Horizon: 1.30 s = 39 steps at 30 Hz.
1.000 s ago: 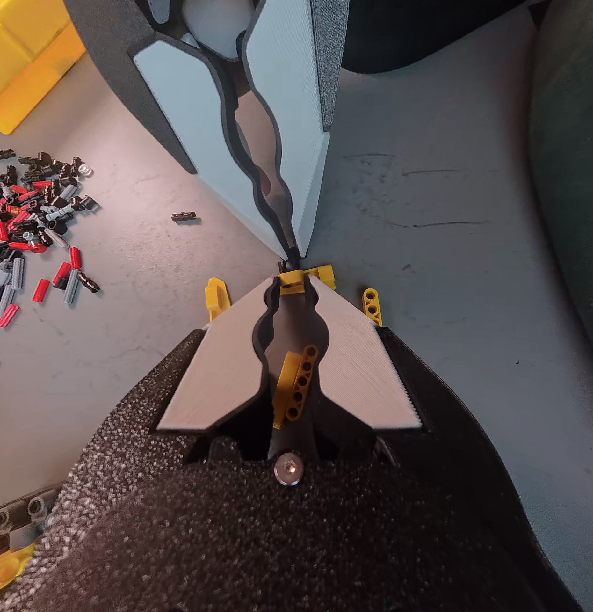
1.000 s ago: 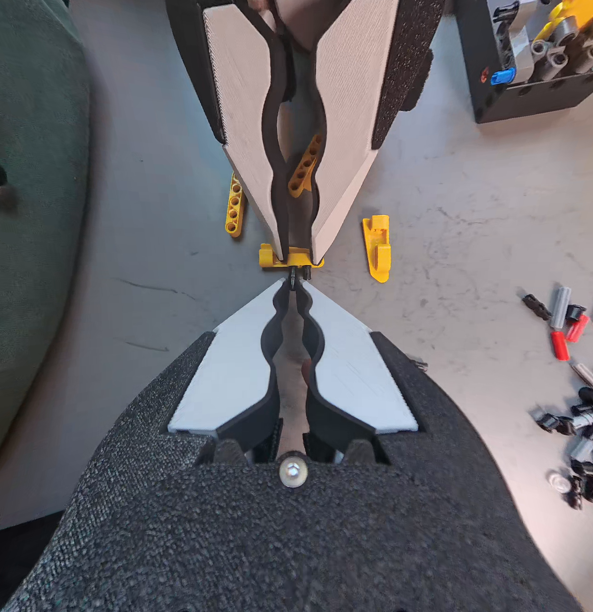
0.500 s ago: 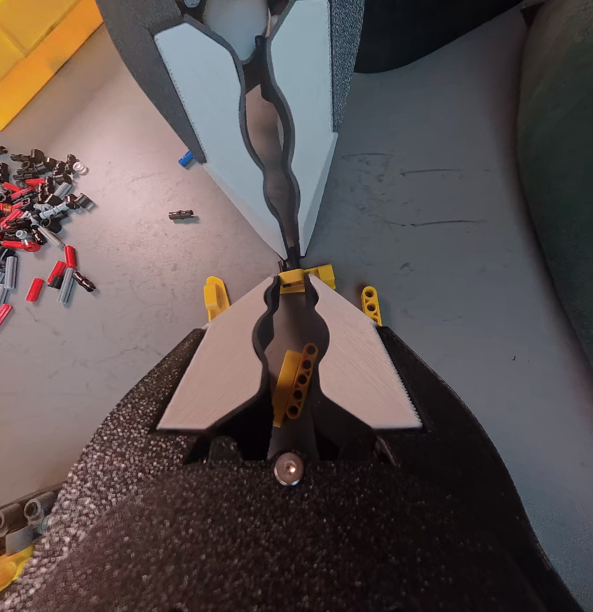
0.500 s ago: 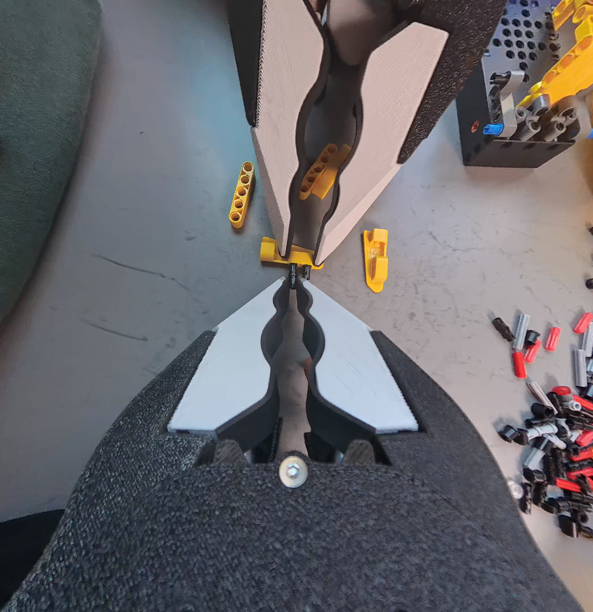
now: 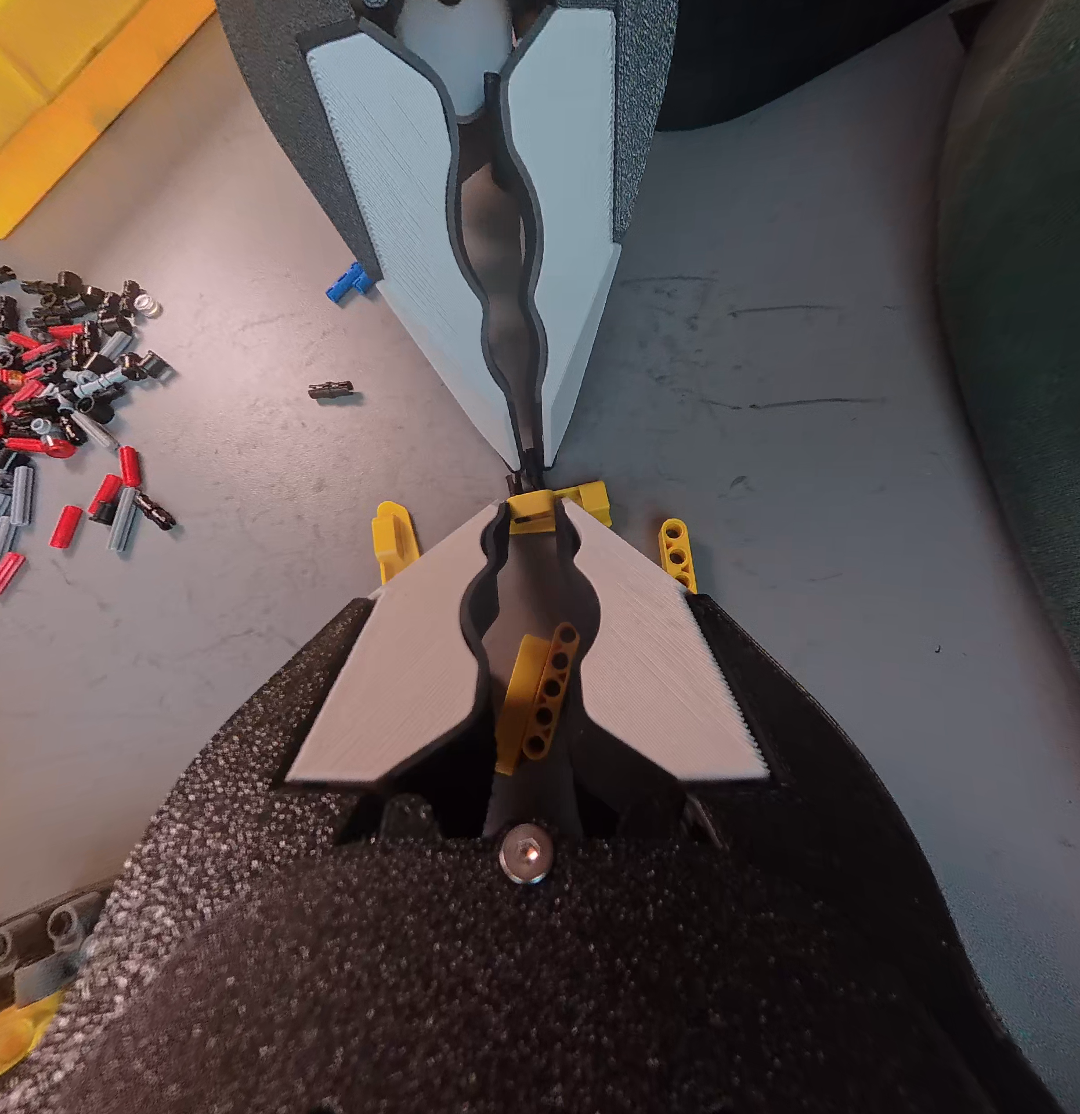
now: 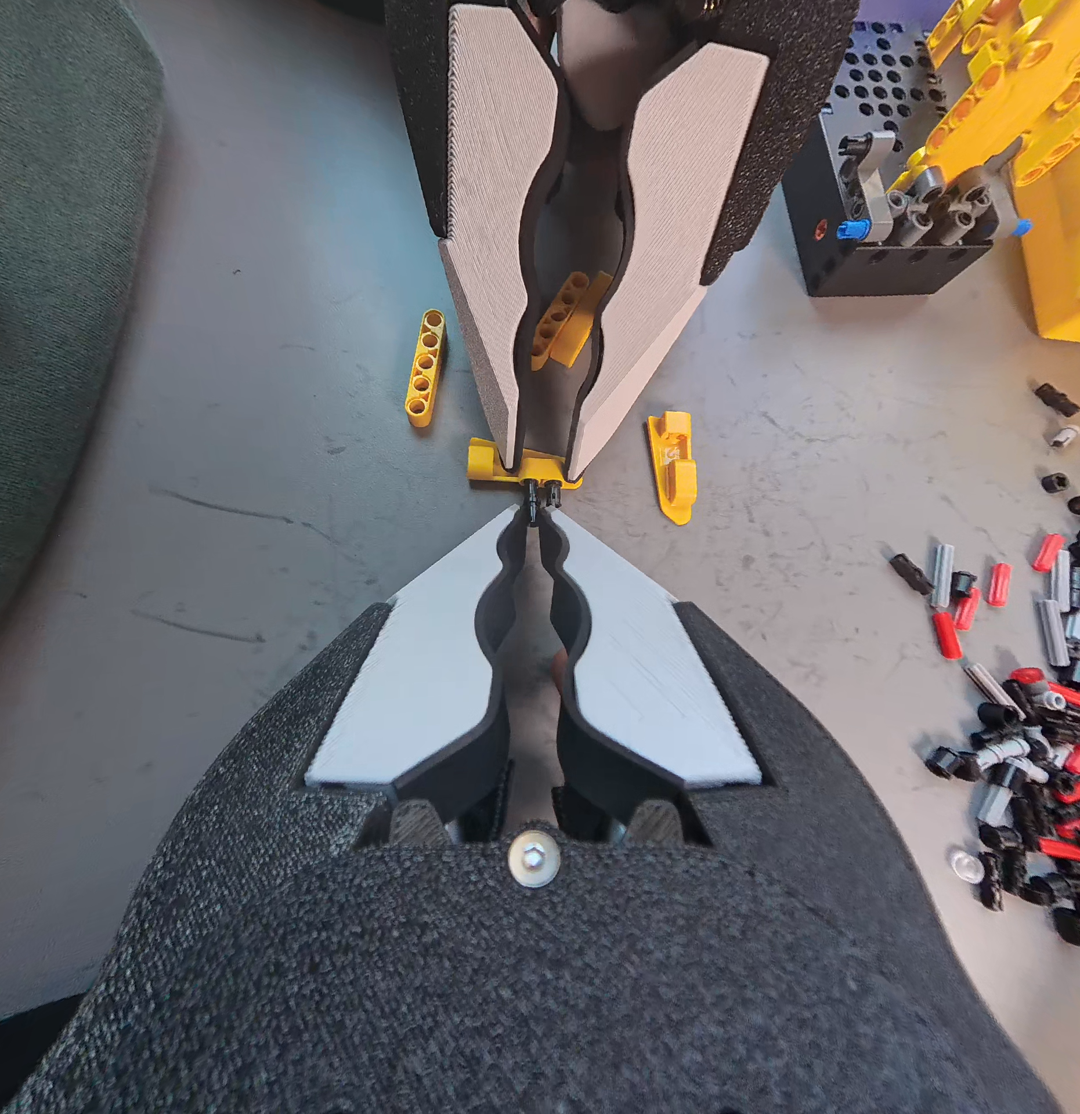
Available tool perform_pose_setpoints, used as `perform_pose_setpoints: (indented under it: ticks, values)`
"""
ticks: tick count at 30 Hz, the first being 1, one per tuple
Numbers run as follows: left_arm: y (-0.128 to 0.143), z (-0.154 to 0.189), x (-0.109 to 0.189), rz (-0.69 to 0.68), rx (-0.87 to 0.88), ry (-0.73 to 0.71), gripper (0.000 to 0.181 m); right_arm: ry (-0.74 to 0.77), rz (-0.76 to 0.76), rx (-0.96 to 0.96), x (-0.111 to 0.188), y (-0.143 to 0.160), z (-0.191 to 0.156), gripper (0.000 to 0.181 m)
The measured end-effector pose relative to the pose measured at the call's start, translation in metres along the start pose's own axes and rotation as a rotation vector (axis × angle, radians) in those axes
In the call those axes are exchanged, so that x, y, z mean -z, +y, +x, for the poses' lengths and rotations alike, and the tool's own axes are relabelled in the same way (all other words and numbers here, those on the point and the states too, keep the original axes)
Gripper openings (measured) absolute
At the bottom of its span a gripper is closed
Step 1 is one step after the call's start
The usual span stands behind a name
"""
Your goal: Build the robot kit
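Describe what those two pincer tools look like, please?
The left gripper has pale grey ribbed fingers with wavy black inner pads, on a speckled black body with a silver screw. The right gripper has light blue-grey fingers, the same wavy black pads, and a dark grey body.

The right gripper (image 6: 532, 523), with pale blue-grey fingers edged in black rubber, is closed on a small black plastic connector pin (image 6: 531, 501) at its very tips. The pin's far end meets a flat yellow plastic bracket piece (image 6: 528, 469) pinched by the opposing left gripper (image 6: 540, 461), whose fingers are light grey; a second black pin (image 6: 552, 493) sits beside the first. On the grey scuffed tabletop (image 6: 254, 542) lie a yellow five-hole beam (image 6: 426, 368) (left of the bracket) and a yellow clip-shaped part (image 6: 673, 465) on its right. A heap of red, grey and black pins (image 6: 1032, 723) lies at the right edge.
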<state>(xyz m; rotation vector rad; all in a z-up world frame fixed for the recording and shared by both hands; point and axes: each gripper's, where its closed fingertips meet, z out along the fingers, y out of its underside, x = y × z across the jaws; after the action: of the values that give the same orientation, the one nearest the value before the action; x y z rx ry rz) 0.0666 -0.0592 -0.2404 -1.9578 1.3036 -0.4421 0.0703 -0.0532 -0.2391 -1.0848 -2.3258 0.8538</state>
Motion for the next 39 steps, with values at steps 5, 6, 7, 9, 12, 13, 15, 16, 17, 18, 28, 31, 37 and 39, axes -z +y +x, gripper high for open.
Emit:
perform_pose_setpoints:
  ticks: [5,6,7,9,12,13,15,16,17,18,28,31,37,39]
  values:
    - [0.0,0.0,0.0,0.001,0.002,0.001,0.014,-0.002,0.017,0.022,0.0,-0.001,-0.002,0.003]
    - [0.0,0.0,0.0,0.001,0.001,0.002,0.014,-0.008,0.017,0.03,0.0,-0.001,-0.002,0.003]
    - [0.0,0.0,0.0,0.002,0.001,0.002,0.014,-0.012,0.015,0.039,0.0,-0.001,-0.003,0.003]
    - [0.0,0.0,0.0,0.003,0.0,0.004,0.014,-0.016,0.014,0.057,-0.001,-0.002,-0.003,0.003]
    - [0.0,0.0,0.001,0.004,-0.01,-0.002,0.014,-0.008,0.013,0.09,-0.001,-0.001,-0.002,0.003]
    - [0.0,0.001,0.001,0.004,-0.014,-0.003,0.013,-0.003,0.01,0.106,-0.002,-0.001,-0.002,0.003]
    - [0.0,0.001,0.001,0.005,-0.025,-0.003,0.013,0.004,0.011,0.139,-0.002,-0.002,-0.002,0.003]
    - [0.0,0.001,0.001,0.006,-0.03,-0.003,0.013,0.006,0.015,0.157,-0.002,-0.002,-0.002,0.003]
    - [0.0,0.001,0.001,0.006,-0.032,-0.002,0.013,0.005,0.021,0.172,-0.002,-0.002,-0.002,0.003]
    - [0.0,0.001,0.001,0.006,-0.034,-0.002,0.013,0.0,0.027,0.175,-0.002,-0.002,-0.002,0.003]
    - [-0.003,0.002,0.002,0.025,-0.11,-0.047,0.011,-0.025,0.083,0.144,-0.003,-0.005,-0.003,0.002]
    - [-0.016,0.006,0.003,0.087,-0.165,-0.053,0.0,-0.029,0.124,0.109,-0.004,-0.01,-0.006,0.003]
    - [-0.021,-0.01,0.015,0.155,-0.085,-0.084,0.0,0.014,0.107,0.108,0.004,-0.001,-0.005,0.003]
    - [-0.025,-0.017,0.023,0.198,-0.041,-0.091,0.0,0.034,0.109,0.085,0.007,0.002,-0.001,0.003]
